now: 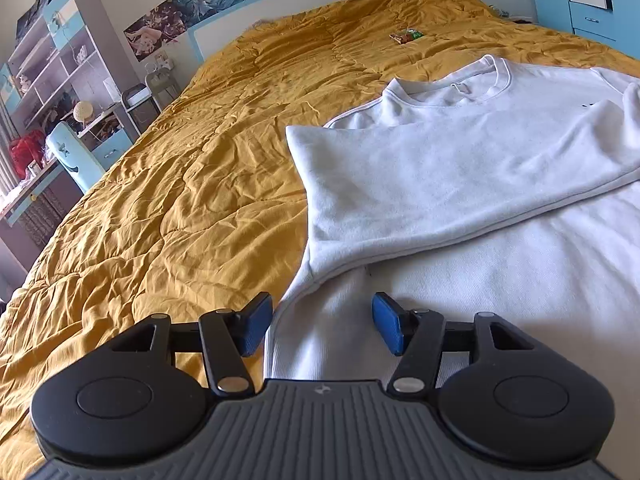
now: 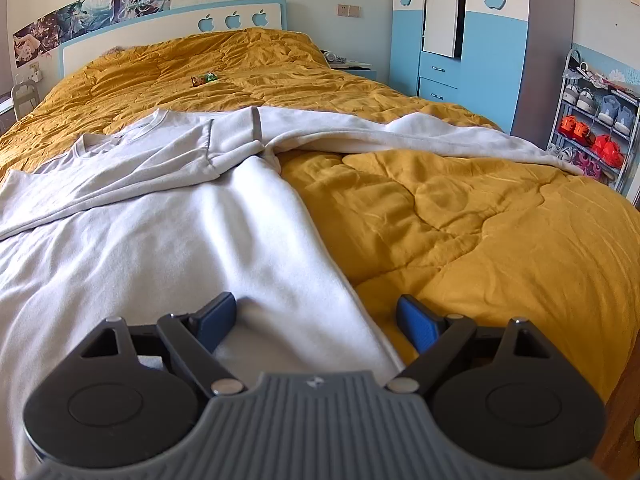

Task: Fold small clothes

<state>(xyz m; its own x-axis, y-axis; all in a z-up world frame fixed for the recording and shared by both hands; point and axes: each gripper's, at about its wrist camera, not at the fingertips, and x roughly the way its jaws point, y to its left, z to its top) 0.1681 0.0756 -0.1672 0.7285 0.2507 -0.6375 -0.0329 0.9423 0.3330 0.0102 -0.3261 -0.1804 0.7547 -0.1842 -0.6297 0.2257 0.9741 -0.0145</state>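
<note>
A white sweatshirt lies flat on a mustard quilt, collar toward the headboard. One sleeve is folded across the chest. In the right wrist view the other sleeve stretches out sideways over the quilt. My left gripper is open just above the sweatshirt's lower left corner, and the garment's side edge runs between its blue pads. My right gripper is open over the lower right side of the sweatshirt, whose edge passes between its pads. Neither gripper holds cloth.
A small green and orange packet lies on the quilt near the headboard. Shelves and a desk stand beside the bed on the left. On the right are a blue wardrobe and a shoe rack.
</note>
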